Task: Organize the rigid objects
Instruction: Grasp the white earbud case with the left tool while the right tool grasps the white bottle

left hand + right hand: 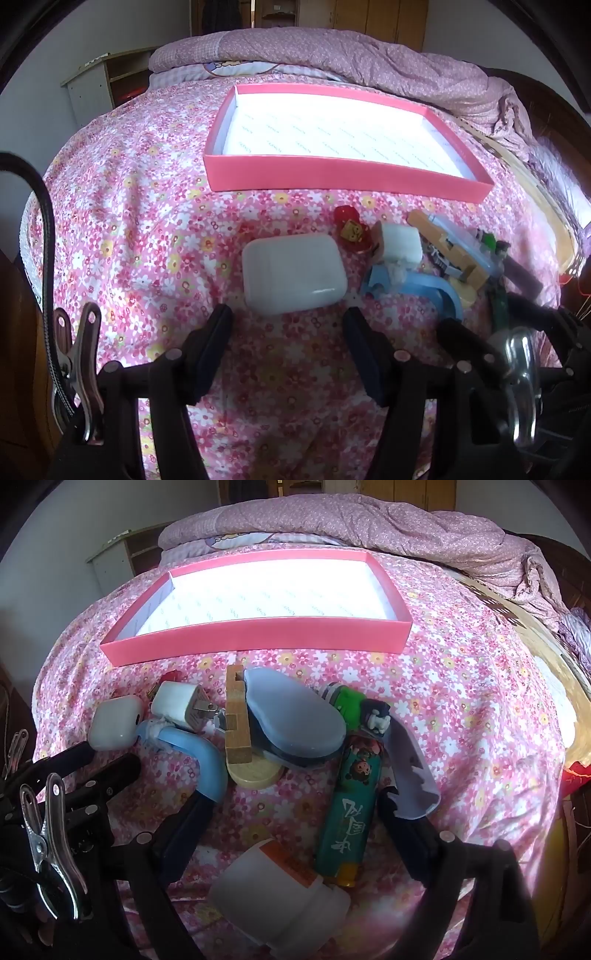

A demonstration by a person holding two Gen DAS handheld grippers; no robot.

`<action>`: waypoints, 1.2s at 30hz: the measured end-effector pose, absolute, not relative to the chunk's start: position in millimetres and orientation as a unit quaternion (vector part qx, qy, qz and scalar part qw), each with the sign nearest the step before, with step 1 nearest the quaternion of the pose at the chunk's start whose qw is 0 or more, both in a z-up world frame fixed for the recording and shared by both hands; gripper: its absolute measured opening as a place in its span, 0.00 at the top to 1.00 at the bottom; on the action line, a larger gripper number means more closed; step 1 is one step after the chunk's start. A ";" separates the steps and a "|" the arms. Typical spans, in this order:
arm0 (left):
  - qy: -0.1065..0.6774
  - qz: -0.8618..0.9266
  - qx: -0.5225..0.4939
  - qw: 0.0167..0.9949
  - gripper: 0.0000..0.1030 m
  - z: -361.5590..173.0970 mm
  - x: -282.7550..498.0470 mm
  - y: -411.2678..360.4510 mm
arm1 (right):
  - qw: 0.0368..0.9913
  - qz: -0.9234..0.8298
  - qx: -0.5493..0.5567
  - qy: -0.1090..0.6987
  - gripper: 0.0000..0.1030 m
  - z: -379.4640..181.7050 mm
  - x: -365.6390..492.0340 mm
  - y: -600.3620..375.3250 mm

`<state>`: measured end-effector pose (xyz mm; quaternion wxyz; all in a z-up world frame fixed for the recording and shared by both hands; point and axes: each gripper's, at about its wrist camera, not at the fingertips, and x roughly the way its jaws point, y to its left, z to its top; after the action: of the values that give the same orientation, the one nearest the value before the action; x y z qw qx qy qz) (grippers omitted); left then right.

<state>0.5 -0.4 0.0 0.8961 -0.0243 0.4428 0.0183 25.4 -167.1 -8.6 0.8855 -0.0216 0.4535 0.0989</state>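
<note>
Both tools hang apart, empty: left tool (288, 325) before the white case (293, 275), not yet gripped; next, clamp it, carry to far pink box (347, 179)

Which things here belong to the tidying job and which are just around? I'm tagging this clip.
Belong to the job:
pink box
white earbud case
white charger plug
wooden block
green lighter
white bottle
blue curved piece

Just around:
floral bedsheet
folded quilt
bedside cabinet
</note>
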 end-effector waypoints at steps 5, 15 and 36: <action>0.437 0.017 -0.027 0.899 0.36 0.1 -0.2 -0.1 | 0.887 0.099 -0.021 0.451 0.09 -8.6 25.4 -166.7; 0.438 0.016 -0.026 0.898 0.35 0.1 -0.2 -0.4 | 0.885 0.101 -0.025 0.454 0.09 -9.8 25.1 -167.4; 0.420 -0.009 -0.027 0.907 0.33 28.6 -9.6 35.8 | 0.880 0.147 0.008 0.451 0.09 -4.3 13.3 -182.1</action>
<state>-9.6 35.8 28.6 0.9073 -0.0269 0.4196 -0.0086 13.3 -182.1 -4.3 0.8802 0.0082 0.4512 0.1468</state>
